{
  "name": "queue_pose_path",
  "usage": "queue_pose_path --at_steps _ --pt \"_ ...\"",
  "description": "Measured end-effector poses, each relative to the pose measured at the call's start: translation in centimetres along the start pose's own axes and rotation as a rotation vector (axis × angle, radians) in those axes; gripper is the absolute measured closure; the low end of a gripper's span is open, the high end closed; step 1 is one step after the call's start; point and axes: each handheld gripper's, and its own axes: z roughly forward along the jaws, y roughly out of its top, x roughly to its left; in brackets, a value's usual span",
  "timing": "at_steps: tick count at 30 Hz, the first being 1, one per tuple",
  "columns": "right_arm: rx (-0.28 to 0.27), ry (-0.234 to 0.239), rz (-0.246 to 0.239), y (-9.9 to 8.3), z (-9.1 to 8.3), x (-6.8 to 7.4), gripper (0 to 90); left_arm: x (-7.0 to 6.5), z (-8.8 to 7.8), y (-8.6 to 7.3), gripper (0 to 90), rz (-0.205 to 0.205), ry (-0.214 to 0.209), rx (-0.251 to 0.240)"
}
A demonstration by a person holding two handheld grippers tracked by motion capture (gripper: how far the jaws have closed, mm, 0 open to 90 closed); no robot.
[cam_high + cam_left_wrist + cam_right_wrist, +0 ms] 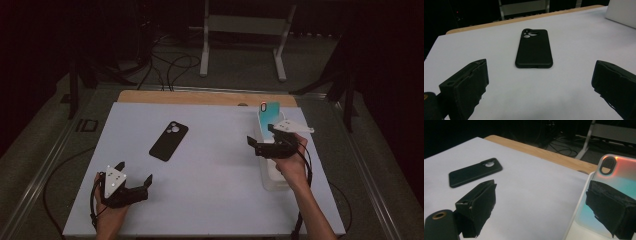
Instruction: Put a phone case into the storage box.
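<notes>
Two phone cases on table, neither gripped yet. Right gripper (264, 138) spread, hovering over iridescent case (268, 114) on white tray (276, 181) at right. Left gripper (134, 175) spread, near front edge; black case (169, 140) lies flat mid-table, untouched.

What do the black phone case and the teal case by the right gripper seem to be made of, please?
The black phone case looks like matte soft rubber or silicone: it gives no glare and has rounded edges. The teal case looks like glossy hard plastic, perhaps iridescent: it shifts from teal to orange-pink near the camera cutout and has a pale, shiny rim. Neither can be confirmed by look alone.
</notes>
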Motion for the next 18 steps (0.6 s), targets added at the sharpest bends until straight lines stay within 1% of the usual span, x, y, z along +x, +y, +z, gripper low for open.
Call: queue_pose_path --at_steps 2,4,6,9,11,13,14,16,18 --pt "-0.004 0.007 0.002 -0.4 -0.4 0.2 8.9 0.0 0.0 0.0 1.4 -0.003 0.001 -0.002" --pt "-0.022 0.012 0.004 -0.7 -1.0 0.5 8.9 0.1 0.0 0.0 1.4 -0.004 0.0 -0.002" --pt "-0.056 0.007 -0.008 -1.0 -1.7 0.9 8.9 0.1 0.0 0.1 1.3 -0.009 -0.003 -0.003" --pt "-0.078 0.007 -0.011 -1.7 -2.5 1.3 8.9 0.2 -0.1 0.2 1.3 -0.014 -0.007 -0.006" --pt "-0.086 0.004 -0.014 -2.3 -3.0 1.6 8.9 0.3 -0.1 0.3 1.2 -0.013 -0.009 -0.005" --pt "-0.094 0.0 -0.018 -2.8 -3.3 1.8 8.9 0.4 -0.2 0.5 1.0 -0.021 -0.018 -0.006" --pt "-0.099 0.001 -0.013 -3.0 -3.5 1.9 8.9 0.4 -0.2 0.6 0.9 -0.019 -0.019 -0.007" --pt "-0.106 0.009 -0.009 -3.6 -3.8 2.1 8.9 0.4 -0.3 0.8 0.9 -0.024 -0.025 -0.014" --pt "-0.1 0.017 -0.02 -4.2 -4.0 2.3 8.9 0.5 -0.3 1.0 0.9 -0.027 -0.029 -0.017"
